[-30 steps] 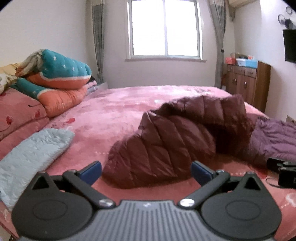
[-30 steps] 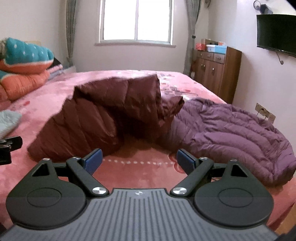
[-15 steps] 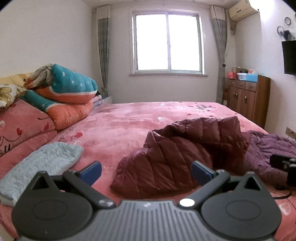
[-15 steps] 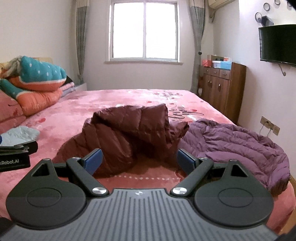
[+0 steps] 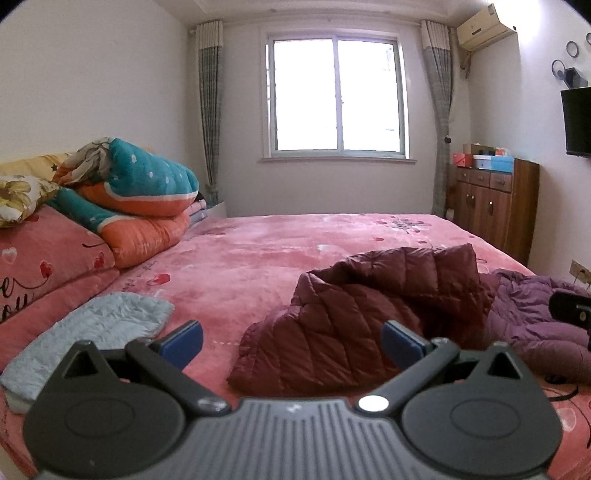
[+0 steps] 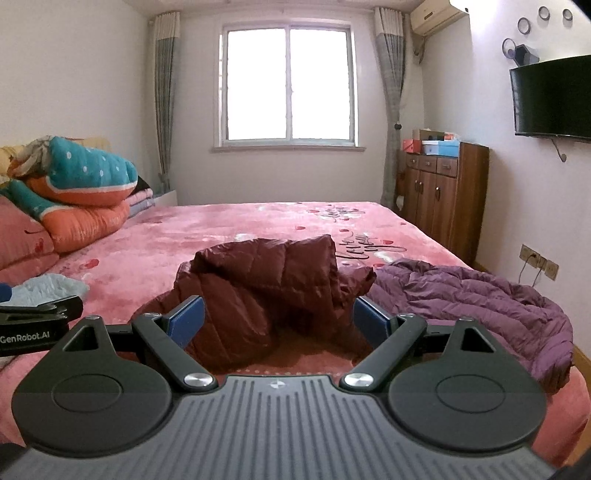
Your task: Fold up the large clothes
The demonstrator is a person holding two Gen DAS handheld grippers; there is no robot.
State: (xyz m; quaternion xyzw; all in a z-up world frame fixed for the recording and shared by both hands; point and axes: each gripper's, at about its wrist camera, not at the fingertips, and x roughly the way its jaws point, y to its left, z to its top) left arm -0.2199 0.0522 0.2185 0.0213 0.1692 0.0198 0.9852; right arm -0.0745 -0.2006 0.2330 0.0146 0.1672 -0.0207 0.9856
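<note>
Two grippers, left gripper [image 5: 291,341] and right gripper [image 6: 277,319], are hovering spread and empty before the maroon down jacket [image 6: 258,291] lying crumpled beside the purple coat [image 6: 476,299], probably light, puffy, slippery; hem corners are looking best to pinch.

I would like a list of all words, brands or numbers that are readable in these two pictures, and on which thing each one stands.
"GenRobot.AI": white print on the left gripper, seen at the left edge of the right wrist view.
"e" and "ou": cut-off black script on the pink pillow.
Black cursive on the pink bedspread: not legible.
Air conditioner badge: too small to read.
</note>
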